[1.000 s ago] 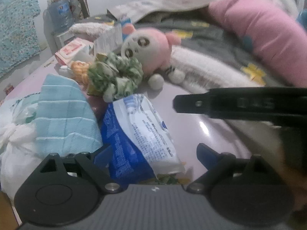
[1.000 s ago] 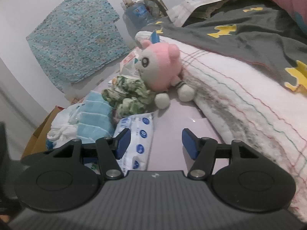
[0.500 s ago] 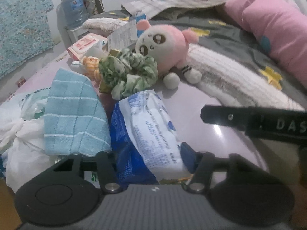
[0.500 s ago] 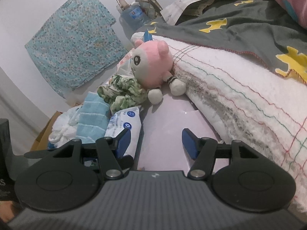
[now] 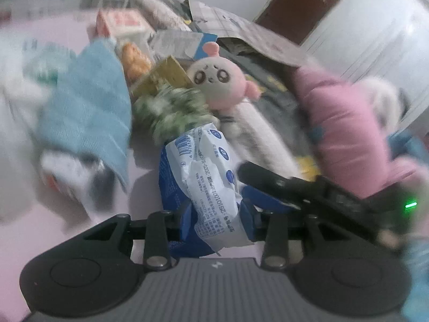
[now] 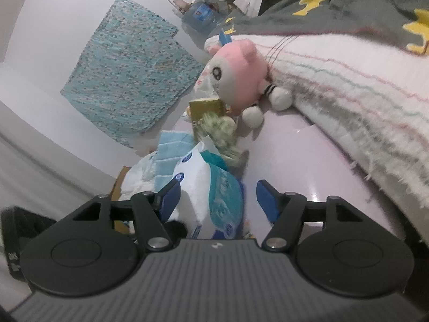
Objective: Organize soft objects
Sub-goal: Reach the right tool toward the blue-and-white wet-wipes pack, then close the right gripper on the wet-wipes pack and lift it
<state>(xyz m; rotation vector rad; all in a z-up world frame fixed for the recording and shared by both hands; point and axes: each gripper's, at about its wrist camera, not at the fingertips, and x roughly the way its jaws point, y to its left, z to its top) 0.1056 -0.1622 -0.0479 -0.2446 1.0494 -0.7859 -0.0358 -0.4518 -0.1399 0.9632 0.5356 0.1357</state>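
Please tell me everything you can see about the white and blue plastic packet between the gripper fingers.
The packet is a soft, crinkled plastic pouch, white with blue sides, blue round logos, a barcode and printed text. It looks partly squashed. The left gripper is shut on its near end, and its far end points toward the green scrunchie. In the right wrist view it shows a teal panel between the open right gripper.

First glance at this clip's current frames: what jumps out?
The left hand-held gripper is clamped on a blue-and-white wipes pack, dead centre. Just beyond it sits a pink plush toy against a green scrunchie. The right hand-held gripper is open beside the pack.
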